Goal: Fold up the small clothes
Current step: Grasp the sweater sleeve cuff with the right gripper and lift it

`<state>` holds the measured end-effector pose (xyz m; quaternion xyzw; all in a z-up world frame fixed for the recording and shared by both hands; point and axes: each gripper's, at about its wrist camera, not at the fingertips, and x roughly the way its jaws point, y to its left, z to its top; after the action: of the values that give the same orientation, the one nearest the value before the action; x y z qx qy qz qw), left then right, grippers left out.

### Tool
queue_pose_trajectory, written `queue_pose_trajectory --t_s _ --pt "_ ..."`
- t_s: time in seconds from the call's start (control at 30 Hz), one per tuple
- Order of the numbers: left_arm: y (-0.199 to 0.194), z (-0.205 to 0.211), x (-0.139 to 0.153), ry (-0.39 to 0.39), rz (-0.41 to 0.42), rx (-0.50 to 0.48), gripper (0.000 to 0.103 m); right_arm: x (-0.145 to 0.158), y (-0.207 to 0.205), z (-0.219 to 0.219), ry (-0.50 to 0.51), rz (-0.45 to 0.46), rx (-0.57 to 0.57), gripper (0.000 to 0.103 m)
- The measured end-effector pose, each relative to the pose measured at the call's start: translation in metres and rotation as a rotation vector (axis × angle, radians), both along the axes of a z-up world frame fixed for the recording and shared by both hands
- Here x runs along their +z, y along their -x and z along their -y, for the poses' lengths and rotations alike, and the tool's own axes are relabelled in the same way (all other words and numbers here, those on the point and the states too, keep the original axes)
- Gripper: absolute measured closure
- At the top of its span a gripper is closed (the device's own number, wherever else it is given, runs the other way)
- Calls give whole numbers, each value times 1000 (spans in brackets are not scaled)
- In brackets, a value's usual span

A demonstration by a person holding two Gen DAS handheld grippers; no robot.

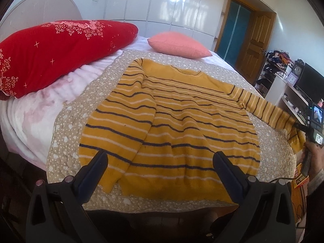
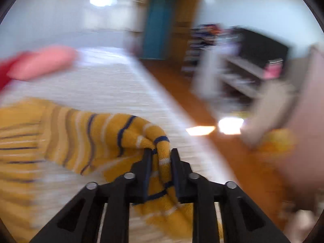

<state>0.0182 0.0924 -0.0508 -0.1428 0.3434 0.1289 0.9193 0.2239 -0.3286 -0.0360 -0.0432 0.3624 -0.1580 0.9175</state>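
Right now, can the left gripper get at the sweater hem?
Probably yes: the left gripper is open just above the sweater hem, and nothing lies between them. The right gripper holds only the far sleeve.

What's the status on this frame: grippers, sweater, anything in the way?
Left gripper open, above the sweater's hem. Right gripper shut on the right sleeve. Left sleeve already folded across the body. Red pillow and pink pillow lie clear.

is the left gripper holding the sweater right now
No, the left gripper is open above the sweater's hem with nothing between its fingers; only the right gripper is clamped on a sleeve.
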Motion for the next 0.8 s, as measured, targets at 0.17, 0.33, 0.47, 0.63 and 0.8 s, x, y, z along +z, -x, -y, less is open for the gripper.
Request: queue_pose_trajectory --t_s 0.17,0.33,0.47,0.63,0.8 --pt "-4 1 -4 3 -15 -11 0 -1 39 35 -396 62 121 34" --pt "-12 15 -5 -14 -33 -49 0 -34 47 45 -691 -5 166 34" --pt "-18 26 -7 -36 -47 -78 0 -60 26 61 -811 -9 72 34" --pt "-25 30 -13 -31 -67 -88 0 -79 -9 92 -953 38 -84 35" --pt "-37 25 -18 -16 -66 -103 0 -73 -40 110 -907 13 -153 90"
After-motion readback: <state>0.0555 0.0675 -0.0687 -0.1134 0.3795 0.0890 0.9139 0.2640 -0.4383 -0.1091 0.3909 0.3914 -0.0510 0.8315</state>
